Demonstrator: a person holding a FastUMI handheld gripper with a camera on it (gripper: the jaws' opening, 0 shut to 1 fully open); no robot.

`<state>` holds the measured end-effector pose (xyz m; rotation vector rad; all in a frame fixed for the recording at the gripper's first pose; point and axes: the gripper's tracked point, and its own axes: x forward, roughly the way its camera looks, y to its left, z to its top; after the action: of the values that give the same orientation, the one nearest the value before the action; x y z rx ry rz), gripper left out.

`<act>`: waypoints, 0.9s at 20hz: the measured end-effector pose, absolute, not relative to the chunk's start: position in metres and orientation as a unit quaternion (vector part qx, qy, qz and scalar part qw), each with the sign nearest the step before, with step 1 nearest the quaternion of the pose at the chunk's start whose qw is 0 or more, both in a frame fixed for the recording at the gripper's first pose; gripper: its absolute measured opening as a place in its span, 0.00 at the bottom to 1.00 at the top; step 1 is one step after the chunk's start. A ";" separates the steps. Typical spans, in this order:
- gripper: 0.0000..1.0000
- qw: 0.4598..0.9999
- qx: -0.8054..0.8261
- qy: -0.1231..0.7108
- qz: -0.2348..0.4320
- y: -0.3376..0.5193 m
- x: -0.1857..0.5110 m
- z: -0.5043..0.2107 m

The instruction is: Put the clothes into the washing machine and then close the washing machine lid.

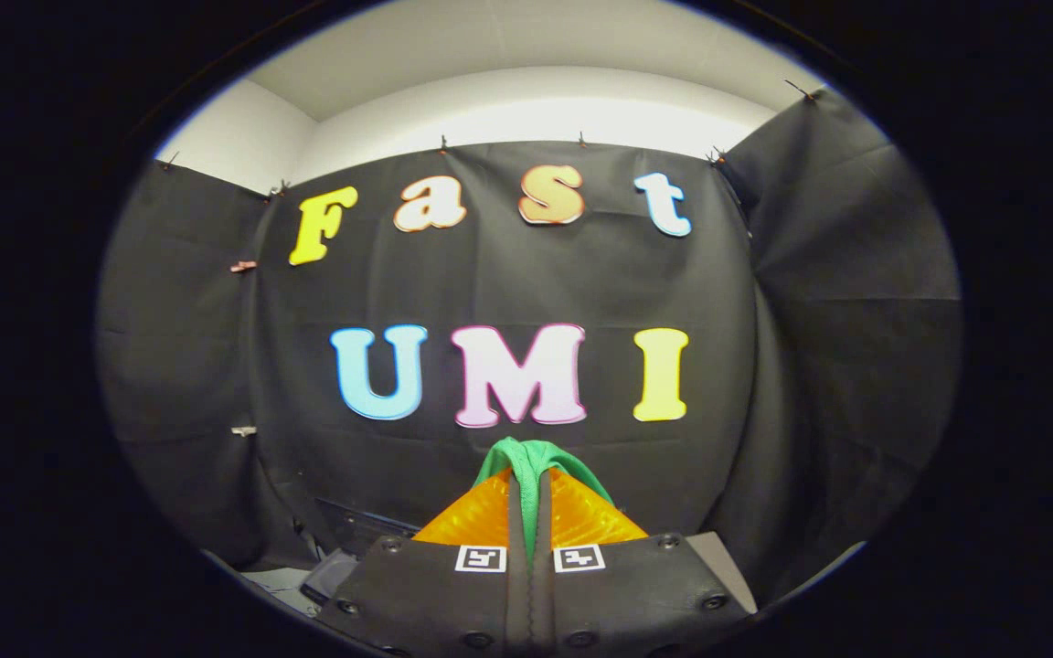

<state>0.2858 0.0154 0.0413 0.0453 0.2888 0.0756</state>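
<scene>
So the gripper (530, 484) was pointed pretty much straight at the booth's black cloth wall (526, 283), lifted up off whatever was below. Its two fingers (481, 516) were squeezed nearly together, and one piece of green cloth (531, 457) was pinched right between them. You could see a thin green strip running down the narrow gap between the fingers, and the rest of the fabric bunched up over the fingertips and draped a bit down the right finger's outer side. Just the one garment, as far as I could count, and how much of it hung below was hidden by the gripper body.

Two little square black-and-white markers (480, 557) sat on the gripper, one at the base of each finger.

Down low, to the left of the fingers, there was some dark grey equipment (357, 530) against the wall with a lighter surface (275, 578) beside it. Too cut off and dim to say what it was. Above the cloth, a plain white wall (536, 114) and ceiling.
</scene>
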 end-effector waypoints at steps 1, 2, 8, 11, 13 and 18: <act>0.04 0.988 0.023 0.143 0.055 0.034 0.288 0.040; 0.04 0.987 0.025 0.143 0.073 0.053 0.289 0.038; 0.04 0.972 0.031 0.159 0.170 0.166 0.299 0.002; 0.05 0.959 0.036 0.180 0.214 0.213 0.300 -0.030; 0.05 0.951 0.029 0.194 0.238 0.239 0.302 -0.057; 0.05 0.928 0.021 0.234 0.289 0.287 0.305 -0.144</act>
<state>0.3047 0.2870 -0.1436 0.0425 0.4789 0.5918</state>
